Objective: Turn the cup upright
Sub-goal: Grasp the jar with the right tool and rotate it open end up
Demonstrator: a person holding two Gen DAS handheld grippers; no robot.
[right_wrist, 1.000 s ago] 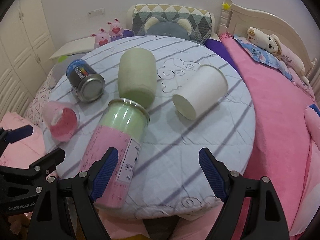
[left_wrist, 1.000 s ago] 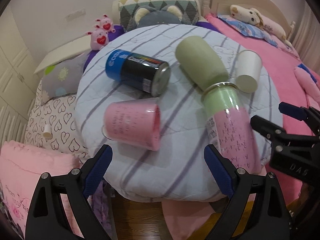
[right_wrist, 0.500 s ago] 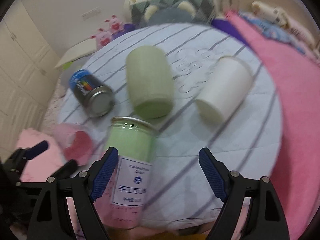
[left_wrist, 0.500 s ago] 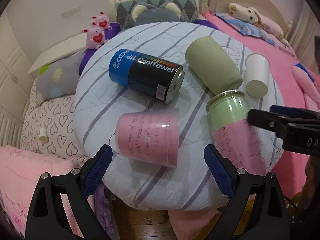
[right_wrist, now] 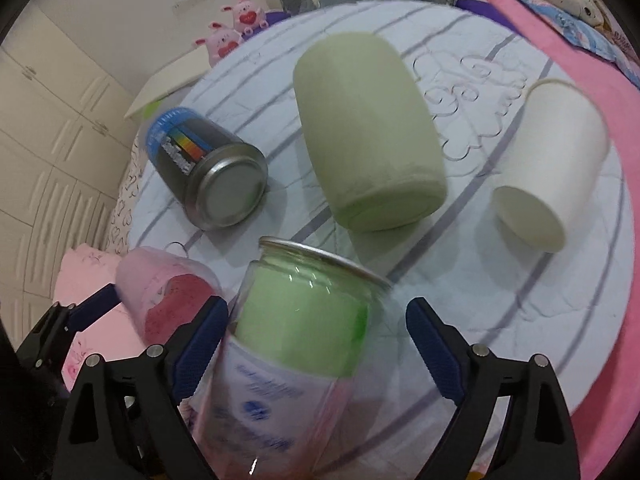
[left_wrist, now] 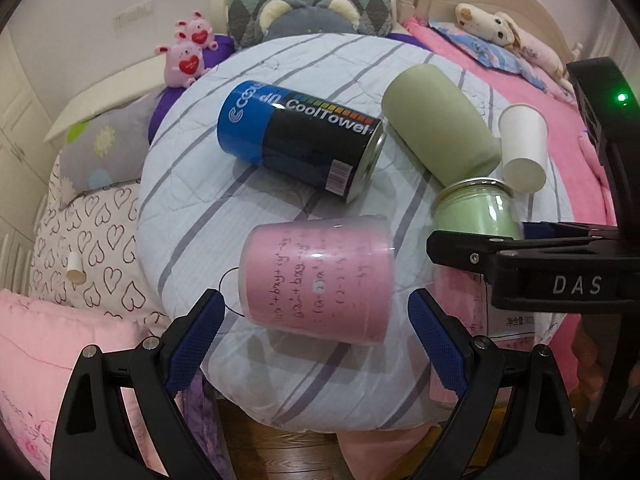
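Note:
Several cups and cans lie on their sides on a round striped cushion [left_wrist: 192, 184]. A clear pink cup [left_wrist: 320, 280] lies between the open fingers of my left gripper [left_wrist: 316, 320], just ahead of the pads. A clear green-and-pink jar [right_wrist: 296, 340] lies between the open fingers of my right gripper [right_wrist: 318, 332]; it also shows in the left wrist view [left_wrist: 476, 216]. The pink cup shows at the left in the right wrist view [right_wrist: 168, 300].
A blue-black CoolTowel can [left_wrist: 300, 144], a matte green cup [left_wrist: 436, 128] and a white paper cup [left_wrist: 524, 148] lie further back. In the right wrist view they are the can [right_wrist: 208, 184], green cup [right_wrist: 368, 128] and white cup [right_wrist: 556, 168]. Pillows and plush toys surround the cushion.
Both grippers have moved forward and lower. The pink cup now sits between the left fingers and the jar between the right fingers. Nothing on the cushion has moved.

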